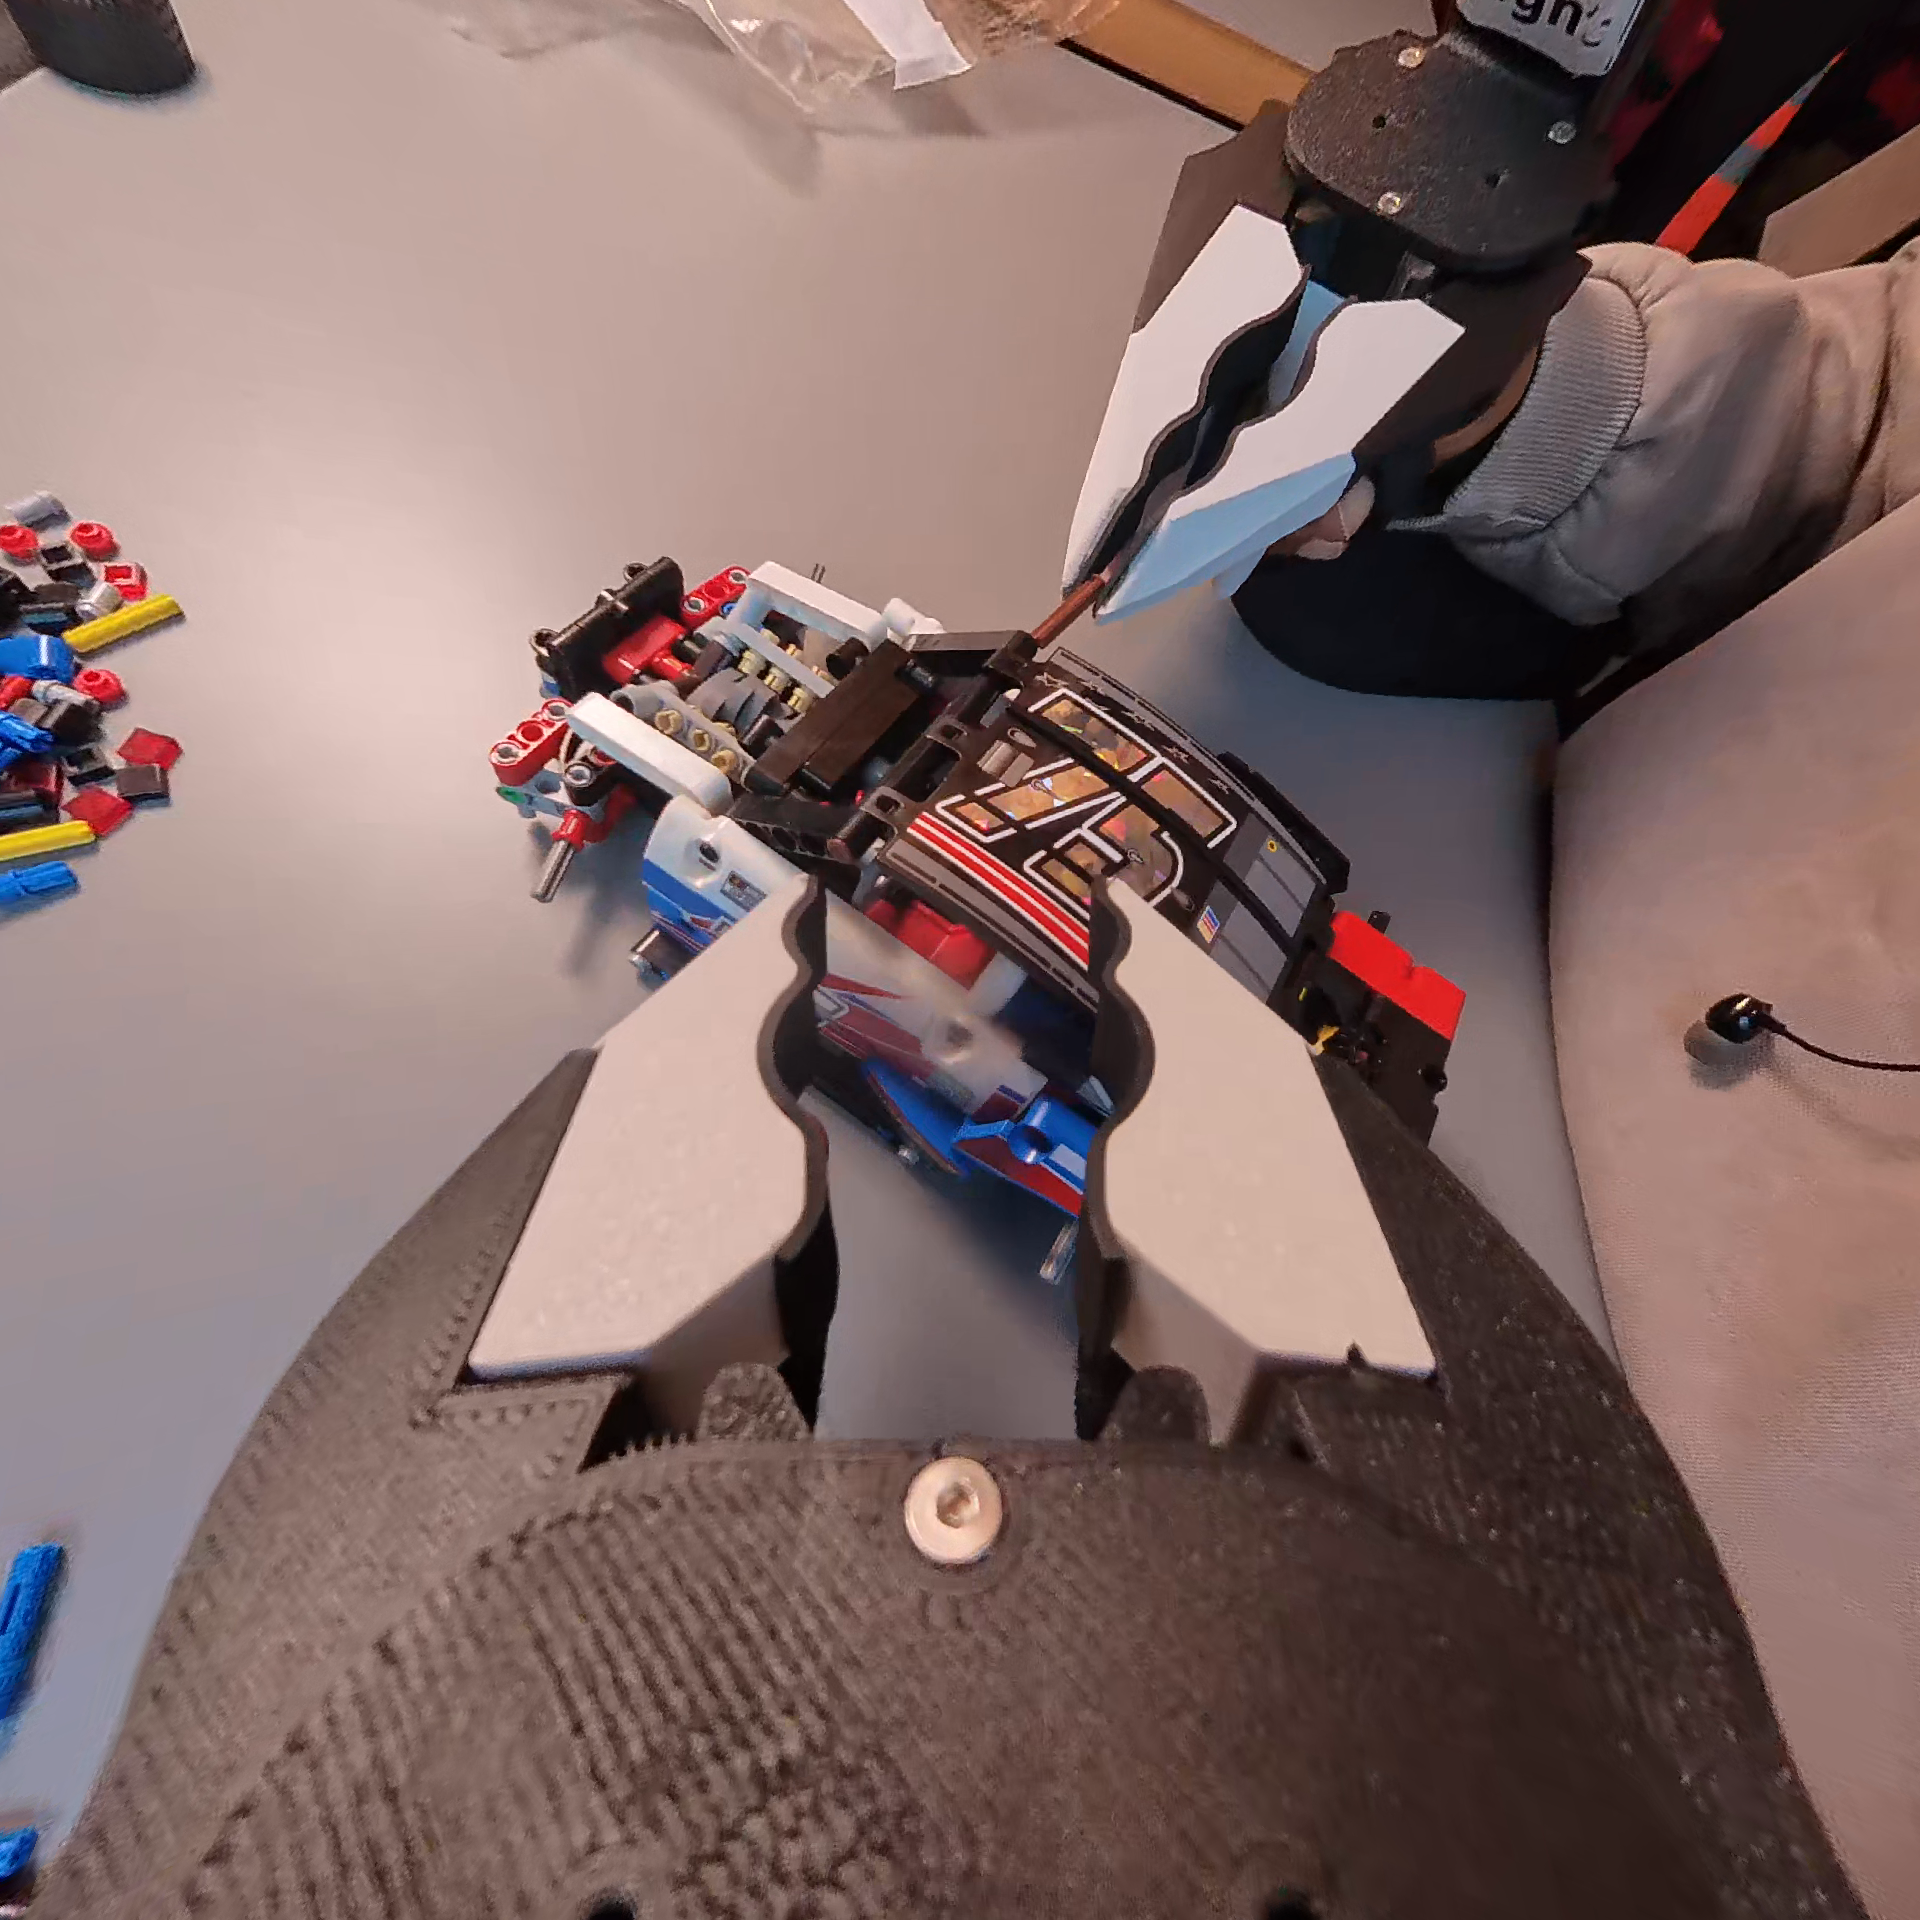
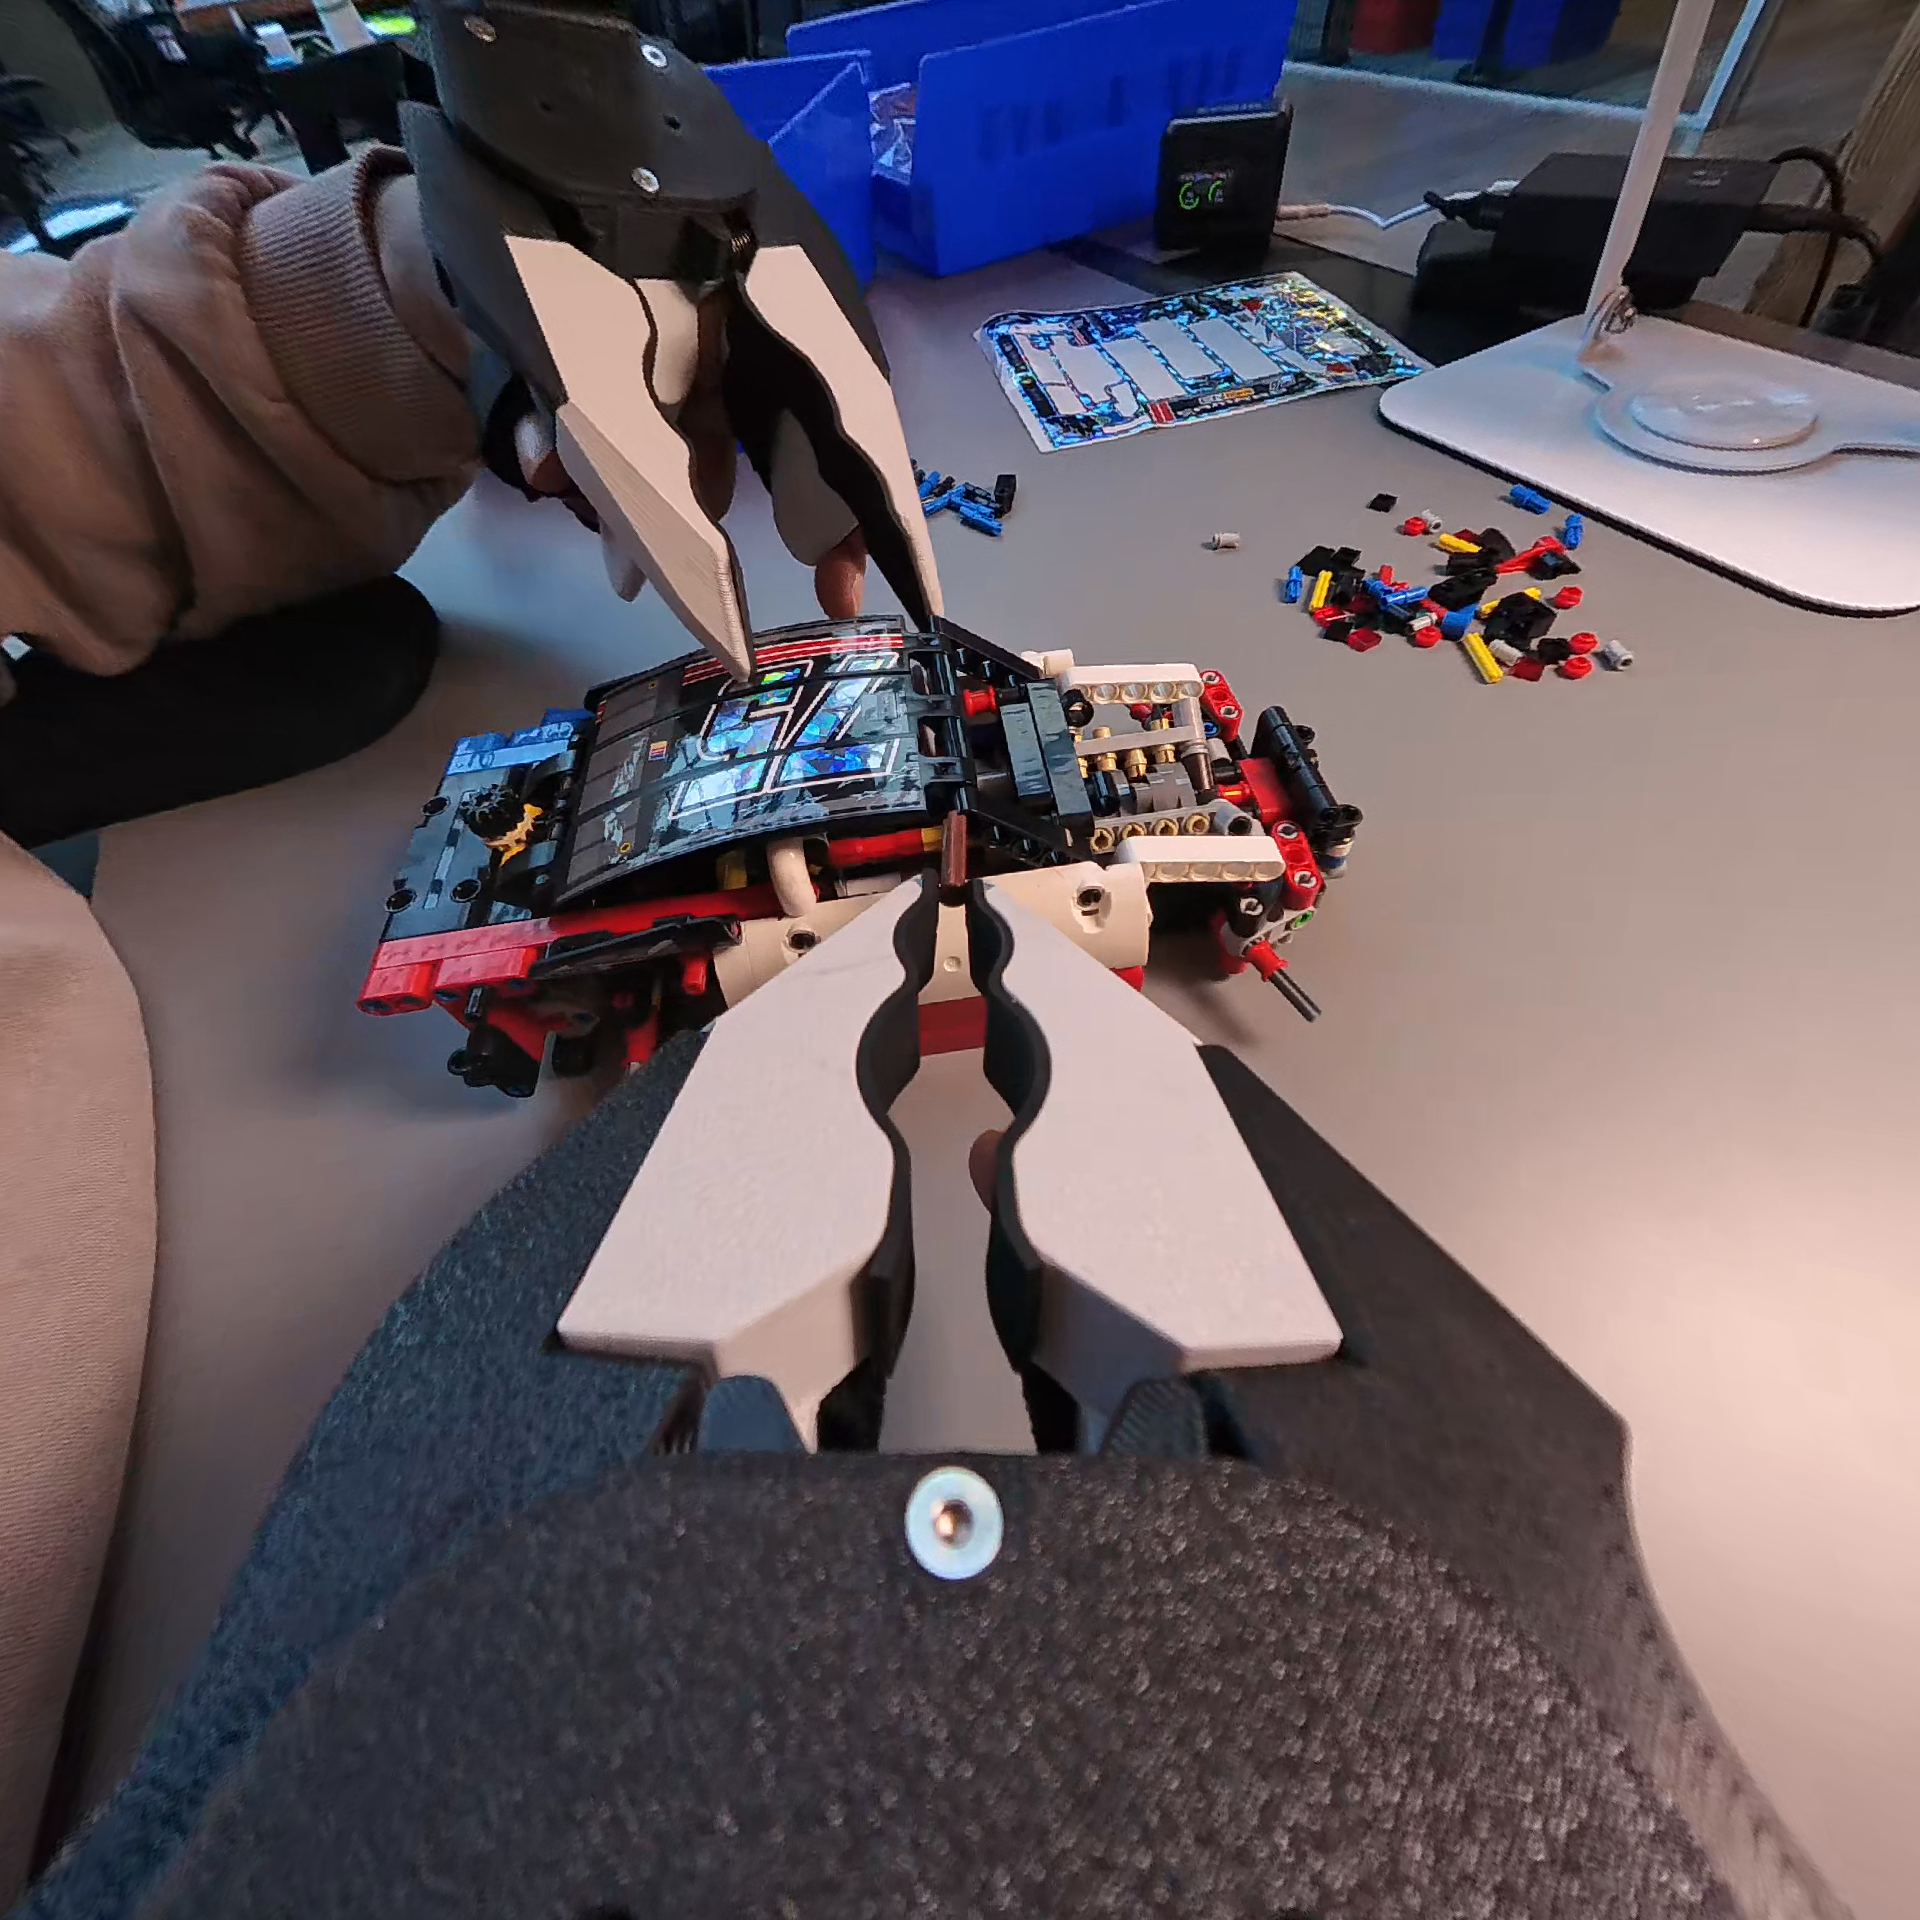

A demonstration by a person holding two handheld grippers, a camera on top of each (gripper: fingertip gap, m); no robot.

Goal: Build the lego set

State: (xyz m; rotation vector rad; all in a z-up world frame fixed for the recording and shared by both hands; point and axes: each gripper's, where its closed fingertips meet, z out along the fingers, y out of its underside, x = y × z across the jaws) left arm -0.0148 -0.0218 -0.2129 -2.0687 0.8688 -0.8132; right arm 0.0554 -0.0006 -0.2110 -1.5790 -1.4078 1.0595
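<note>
A partly built Lego car lies on the grey table, with a black stickered roof panel and white, red and blue parts. It also shows in the right wrist view. My left gripper is open, its fingertips resting on the roof panel; it appears from above in the right wrist view. My right gripper is shut on a short brown axle, whose far end touches the roof panel's edge. In the left wrist view the right gripper holds the axle at the car's far side.
Loose small pieces lie in a pile, also at the left edge of the left wrist view. A sticker sheet, a white lamp base and blue bins stand behind. A person's sleeve rests near the car. Tip to tip, the grippers are about 8 cm apart.
</note>
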